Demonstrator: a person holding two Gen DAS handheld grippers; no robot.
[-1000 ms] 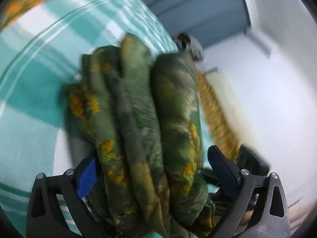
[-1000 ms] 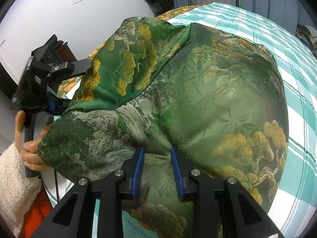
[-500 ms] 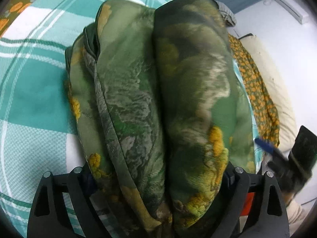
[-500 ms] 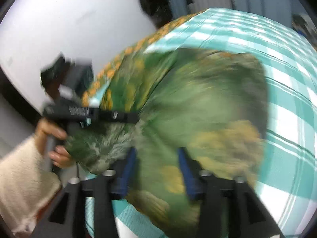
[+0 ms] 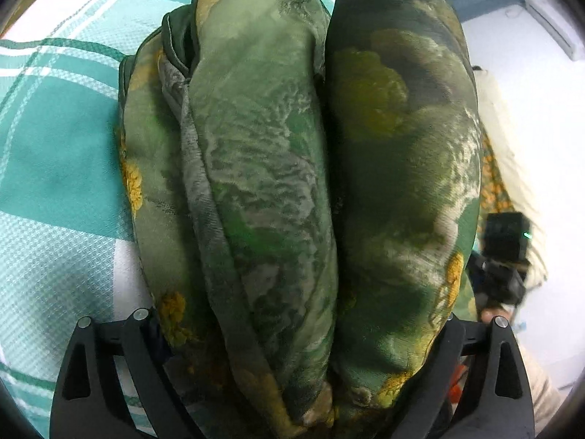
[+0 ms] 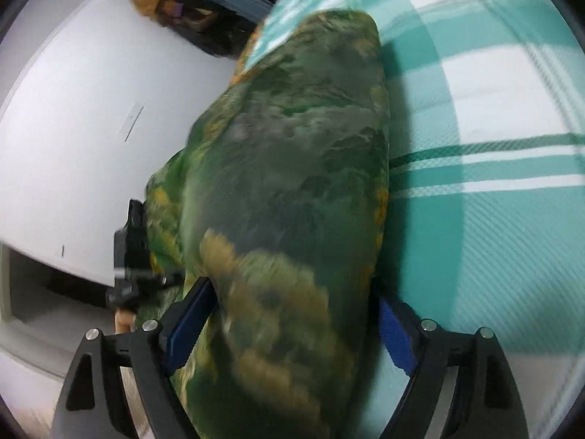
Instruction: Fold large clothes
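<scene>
the left gripper point(image 5: 292, 358) is pointing forward along the bed with its jaws spread wide around a thick folded bundle of the green patterned garment point(image 5: 292, 183), the cloth bulging out between both black fingers so that it is clamping the stack — its blue pads are completely buried under fabric. the right gripper point(image 6: 292, 325) is reaching in from the other side, tilted, its jaws also spread wide with the same garment point(image 6: 292, 183) filling the gap; whether the blue pads point(image 6: 190, 314) are actually pressing the cloth is hard to tell, since this view is smeared by motion. the garment is sitting at the edge of the teal and white checked bedspread point(image 5: 55, 164), folded into several rounded layers. in the left view the other gripper's black body point(image 5: 506, 256) is showing at the right edge, blurred, with a bit of the person's hand below it. in the right view the left gripper's black body point(image 6: 131, 256) is half hidden behind the cloth, against a white wall point(image 6: 73, 128). a dim heap of clothes point(image 6: 182, 7) is lying in the far background — too blurred to make out further.
</scene>
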